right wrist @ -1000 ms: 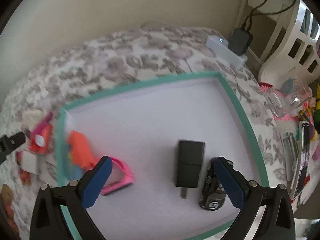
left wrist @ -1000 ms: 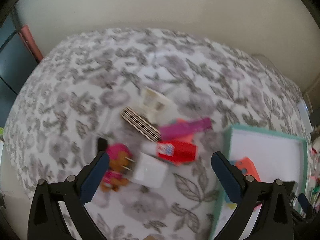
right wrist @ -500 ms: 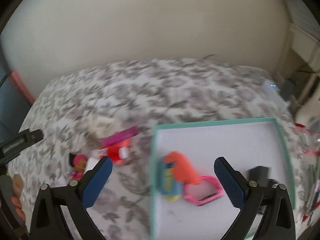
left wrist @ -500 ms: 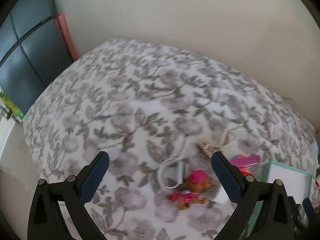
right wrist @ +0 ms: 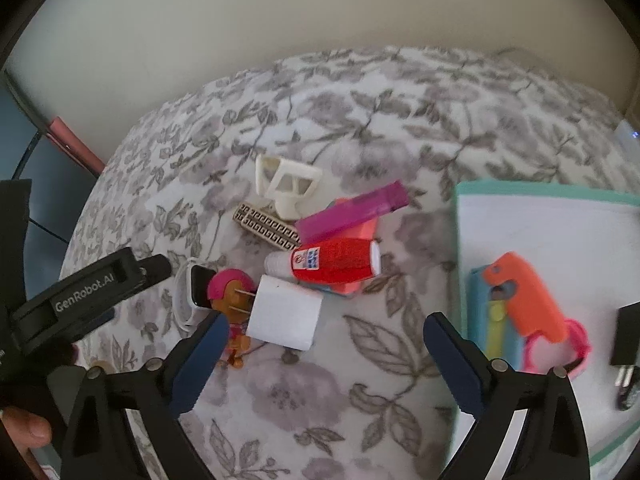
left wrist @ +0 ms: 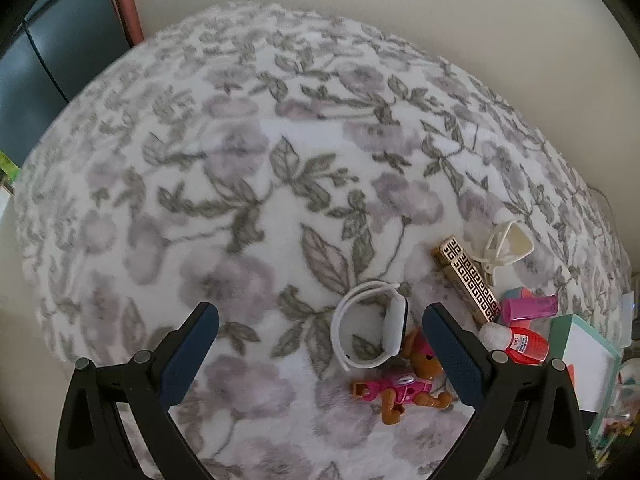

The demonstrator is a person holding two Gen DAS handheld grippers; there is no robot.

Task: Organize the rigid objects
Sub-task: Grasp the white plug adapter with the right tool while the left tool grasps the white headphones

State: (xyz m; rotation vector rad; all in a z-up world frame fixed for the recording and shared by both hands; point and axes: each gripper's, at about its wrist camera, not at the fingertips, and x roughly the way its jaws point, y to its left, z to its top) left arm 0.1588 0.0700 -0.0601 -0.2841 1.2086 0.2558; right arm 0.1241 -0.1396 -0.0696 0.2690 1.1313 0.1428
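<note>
Nearby, white charger [right wrist: 285, 313] over doll [right wrist: 231, 300], bottle [right wrist: 330, 266] behind, both grippers open, empty.

We see a white smartwatch [left wrist: 374, 330], toy pup [left wrist: 404, 384], red bottle [right wrist: 336, 266], magenta tube [right wrist: 352, 212], patterned bar [right wrist: 266, 230], cream clip [right wrist: 286, 186] and white plug [right wrist: 284, 318] clustered left of the teal-rimmed tray [right wrist: 540, 193].

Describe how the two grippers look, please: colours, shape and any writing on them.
Both the left gripper and right gripper have black angular frames with silver screws and dark blue fingertips. In the right wrist view, the left gripper's black body shows white "GenRobot.AI" lettering.
</note>
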